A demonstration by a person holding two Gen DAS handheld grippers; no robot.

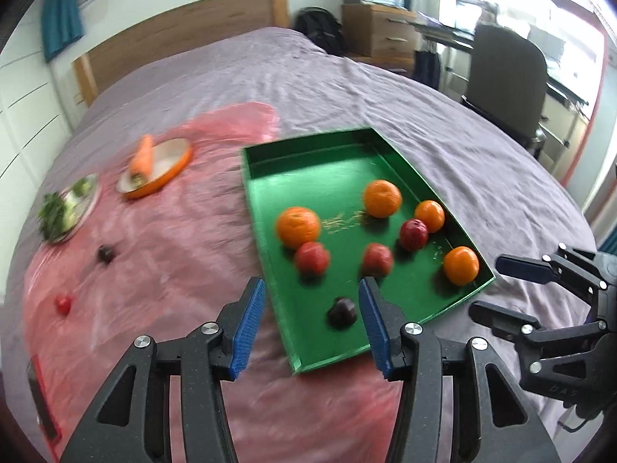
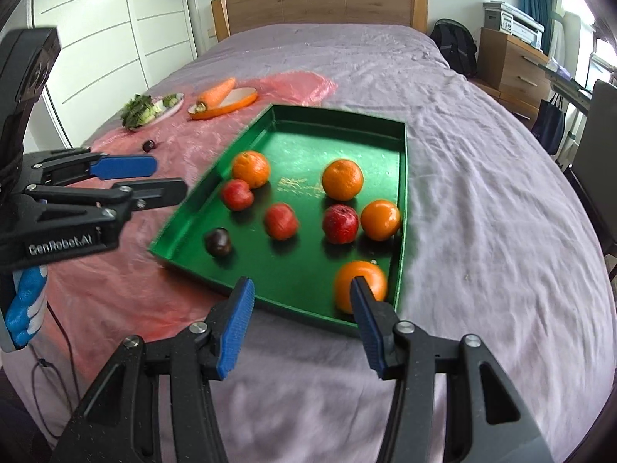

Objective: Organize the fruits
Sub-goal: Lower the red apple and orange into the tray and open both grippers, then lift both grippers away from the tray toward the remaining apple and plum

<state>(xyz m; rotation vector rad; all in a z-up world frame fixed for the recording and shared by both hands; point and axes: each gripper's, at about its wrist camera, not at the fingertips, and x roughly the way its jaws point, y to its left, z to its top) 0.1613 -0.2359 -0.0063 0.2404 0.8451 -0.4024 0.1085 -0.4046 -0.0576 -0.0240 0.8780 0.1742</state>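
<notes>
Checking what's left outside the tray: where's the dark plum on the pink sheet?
The dark plum lies on the pink sheet left of the green tray, just in front of the plate of greens; a small red fruit sits nearer the camera.

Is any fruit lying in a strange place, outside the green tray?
Yes. A dark plum and a small red fruit lie loose on the pink sheet, left of the green tray, while the other fruits are inside it.

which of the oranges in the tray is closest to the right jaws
The orange in the green tray's near right corner. It sits just beyond the right gripper; the other three oranges lie farther back in the tray.
</notes>
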